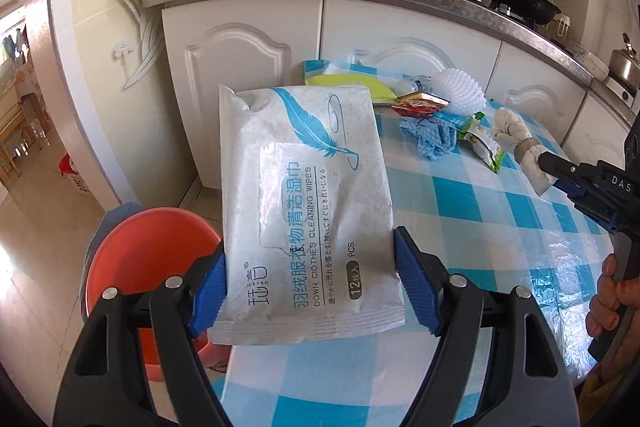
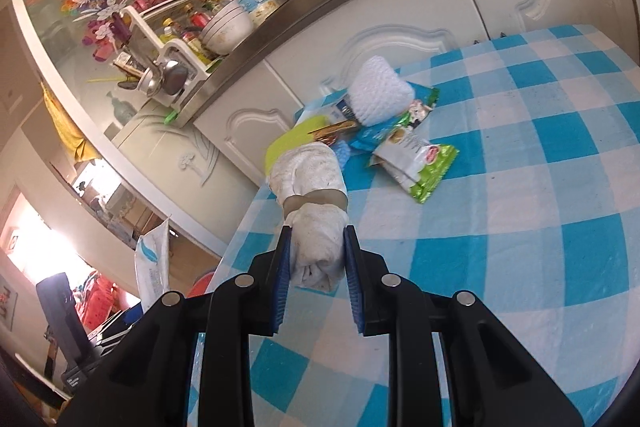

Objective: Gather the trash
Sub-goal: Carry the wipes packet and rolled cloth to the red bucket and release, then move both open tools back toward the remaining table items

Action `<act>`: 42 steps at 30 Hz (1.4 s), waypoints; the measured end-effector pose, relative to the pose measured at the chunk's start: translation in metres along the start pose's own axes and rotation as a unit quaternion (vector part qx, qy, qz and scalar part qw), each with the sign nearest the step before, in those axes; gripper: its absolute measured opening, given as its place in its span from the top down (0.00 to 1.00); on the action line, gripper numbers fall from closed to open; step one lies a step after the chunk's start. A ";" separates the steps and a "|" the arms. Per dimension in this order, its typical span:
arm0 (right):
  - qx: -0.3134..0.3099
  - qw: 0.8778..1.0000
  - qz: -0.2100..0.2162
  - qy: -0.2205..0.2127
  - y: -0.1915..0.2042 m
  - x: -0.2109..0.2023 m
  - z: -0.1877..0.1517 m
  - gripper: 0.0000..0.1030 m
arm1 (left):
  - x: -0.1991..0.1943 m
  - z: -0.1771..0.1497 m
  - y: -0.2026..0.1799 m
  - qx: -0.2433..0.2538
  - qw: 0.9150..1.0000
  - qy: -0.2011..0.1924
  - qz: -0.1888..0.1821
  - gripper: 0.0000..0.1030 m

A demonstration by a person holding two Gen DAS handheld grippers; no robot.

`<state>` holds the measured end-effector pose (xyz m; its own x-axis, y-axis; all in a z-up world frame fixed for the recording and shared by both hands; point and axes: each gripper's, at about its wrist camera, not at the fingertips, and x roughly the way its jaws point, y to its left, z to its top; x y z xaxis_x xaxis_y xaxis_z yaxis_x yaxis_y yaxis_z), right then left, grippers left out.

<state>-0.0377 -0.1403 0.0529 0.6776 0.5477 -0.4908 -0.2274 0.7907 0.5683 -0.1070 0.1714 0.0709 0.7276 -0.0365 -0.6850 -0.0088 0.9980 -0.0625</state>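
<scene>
My left gripper (image 1: 310, 279) is shut on a white wipes packet (image 1: 304, 211) with a blue feather print, holding it upright over the table's left edge. Below and left of it sits an orange bin (image 1: 148, 247) on the floor. My right gripper (image 2: 316, 267) is shut on a rolled white cloth bundle (image 2: 310, 183) tied with a band, lifted above the checked tablecloth. In the left wrist view that bundle (image 1: 516, 137) and the right gripper (image 1: 554, 171) show at the right edge. The packet (image 2: 152, 267) also appears at the lower left of the right wrist view.
More trash lies at the table's far end: a white foam net (image 2: 378, 93), a green snack wrapper (image 2: 420, 163), a yellow-green item (image 2: 296, 137), a blue cloth (image 1: 430, 139). White cabinets (image 1: 256, 67) and a counter with pots stand behind the blue checked table (image 2: 520, 227).
</scene>
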 end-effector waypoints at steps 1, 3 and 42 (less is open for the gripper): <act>-0.007 1.000 0.002 0.006 0.008 0.003 -0.002 0.74 | -0.001 -0.001 0.006 -0.005 1.000 0.000 0.002 0.26; -0.022 1.000 0.008 0.018 0.026 0.008 -0.008 0.74 | -0.003 -0.003 0.022 -0.016 1.000 0.000 0.010 0.26; -0.198 0.946 0.073 0.247 0.237 0.194 -0.104 0.41 | 0.064 -0.071 0.195 -0.120 0.974 0.113 0.156 0.14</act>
<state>-0.0332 0.1817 0.0241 0.2310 0.6431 -0.7301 -0.6043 0.6829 0.4104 -0.1106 0.3598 -0.0363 0.4951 0.2302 -0.8378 -0.3853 0.9224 0.0258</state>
